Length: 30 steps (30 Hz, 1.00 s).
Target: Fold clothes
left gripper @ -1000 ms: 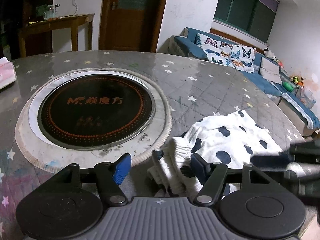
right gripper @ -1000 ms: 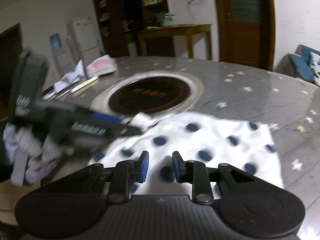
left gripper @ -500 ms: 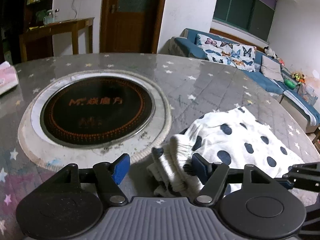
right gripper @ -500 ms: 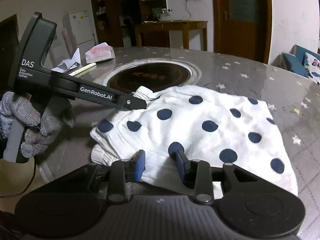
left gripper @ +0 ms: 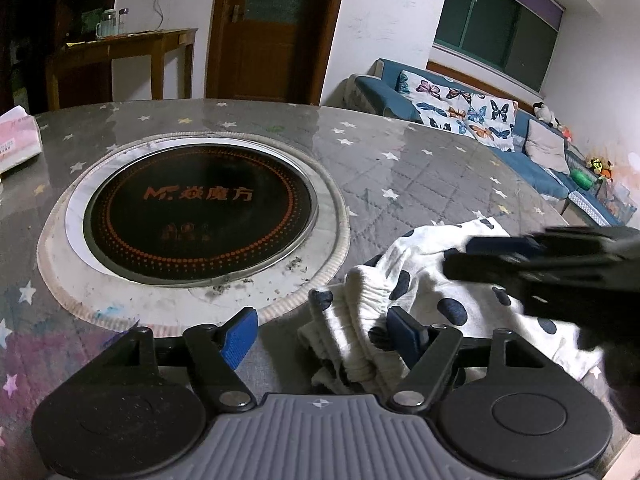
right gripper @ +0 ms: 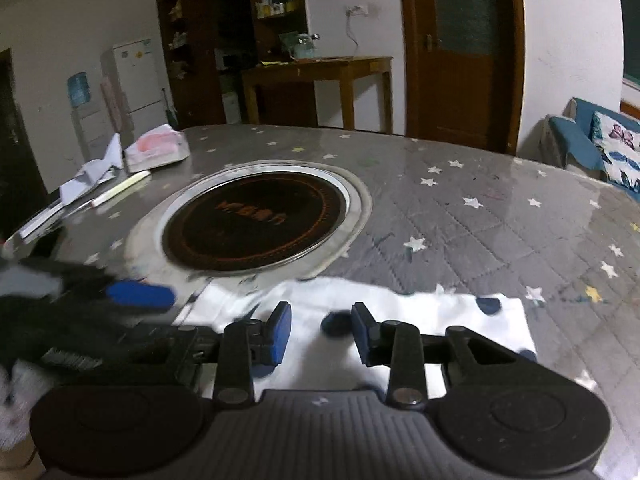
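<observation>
A white garment with dark blue dots (left gripper: 424, 296) lies bunched at the near edge of the grey star-patterned table (left gripper: 400, 168). My left gripper (left gripper: 322, 334) is open, with the garment's ribbed waistband between its blue pads. My right gripper (right gripper: 322, 332) is open above the flat part of the same garment (right gripper: 400, 312), holding nothing. The right gripper also shows blurred in the left wrist view (left gripper: 560, 272), over the garment. The left gripper shows blurred at the left of the right wrist view (right gripper: 136, 294).
A round black induction cooktop (left gripper: 200, 216) is set into the table beyond the garment. A pink tissue pack (left gripper: 18, 136) lies at the far left, with papers (right gripper: 92, 172) beside it. A blue sofa (left gripper: 480, 120) stands behind the table.
The right gripper has opened wider and moved left over the garment, blurred with motion. The left gripper stays open around the waistband and has barely shifted.
</observation>
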Tool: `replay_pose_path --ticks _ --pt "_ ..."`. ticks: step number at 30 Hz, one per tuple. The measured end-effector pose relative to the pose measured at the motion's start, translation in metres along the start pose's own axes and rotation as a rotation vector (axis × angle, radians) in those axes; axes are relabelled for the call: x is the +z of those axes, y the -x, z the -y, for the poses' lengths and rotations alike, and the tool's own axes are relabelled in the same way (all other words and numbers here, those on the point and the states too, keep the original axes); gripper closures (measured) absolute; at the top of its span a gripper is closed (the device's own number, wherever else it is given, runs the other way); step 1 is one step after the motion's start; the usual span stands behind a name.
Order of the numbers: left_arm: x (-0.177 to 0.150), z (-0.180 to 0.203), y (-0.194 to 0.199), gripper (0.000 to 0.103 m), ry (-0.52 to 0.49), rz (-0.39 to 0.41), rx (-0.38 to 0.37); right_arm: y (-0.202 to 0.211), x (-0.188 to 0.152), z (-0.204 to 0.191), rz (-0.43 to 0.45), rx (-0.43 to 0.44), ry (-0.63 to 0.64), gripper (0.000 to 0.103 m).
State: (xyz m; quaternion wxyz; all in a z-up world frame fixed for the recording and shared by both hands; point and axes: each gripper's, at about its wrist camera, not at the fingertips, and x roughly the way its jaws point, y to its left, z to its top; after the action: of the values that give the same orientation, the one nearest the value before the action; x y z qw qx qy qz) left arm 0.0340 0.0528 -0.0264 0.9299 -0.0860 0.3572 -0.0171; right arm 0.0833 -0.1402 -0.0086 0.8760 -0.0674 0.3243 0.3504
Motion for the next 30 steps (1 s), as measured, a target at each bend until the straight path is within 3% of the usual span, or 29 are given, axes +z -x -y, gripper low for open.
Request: replay_pose_path --ticks 3,14,19,26,27,30 --pt "0.000 -0.002 -0.001 0.027 0.006 -0.004 -0.002 -0.023 -0.002 0.002 -0.044 -0.010 -0.020 0.070" --pt "0.000 -0.002 0.000 0.024 0.009 -0.005 0.001 0.019 -0.019 -0.020 -0.013 0.000 0.053 0.070" --pt "0.000 -0.001 0.000 0.023 0.004 -0.006 0.009 0.030 -0.047 -0.030 -0.032 0.003 0.065 0.063" --pt "0.001 0.000 0.002 0.019 -0.002 -0.004 0.021 0.058 -0.060 -0.020 0.029 -0.023 -0.008 0.054" --pt "0.001 0.000 0.002 0.019 -0.002 -0.004 0.021 0.060 -0.062 -0.018 0.033 -0.026 -0.021 0.049" --pt "0.000 0.003 0.007 0.017 -0.003 -0.001 0.022 0.067 -0.069 -0.012 0.048 -0.035 -0.058 0.048"
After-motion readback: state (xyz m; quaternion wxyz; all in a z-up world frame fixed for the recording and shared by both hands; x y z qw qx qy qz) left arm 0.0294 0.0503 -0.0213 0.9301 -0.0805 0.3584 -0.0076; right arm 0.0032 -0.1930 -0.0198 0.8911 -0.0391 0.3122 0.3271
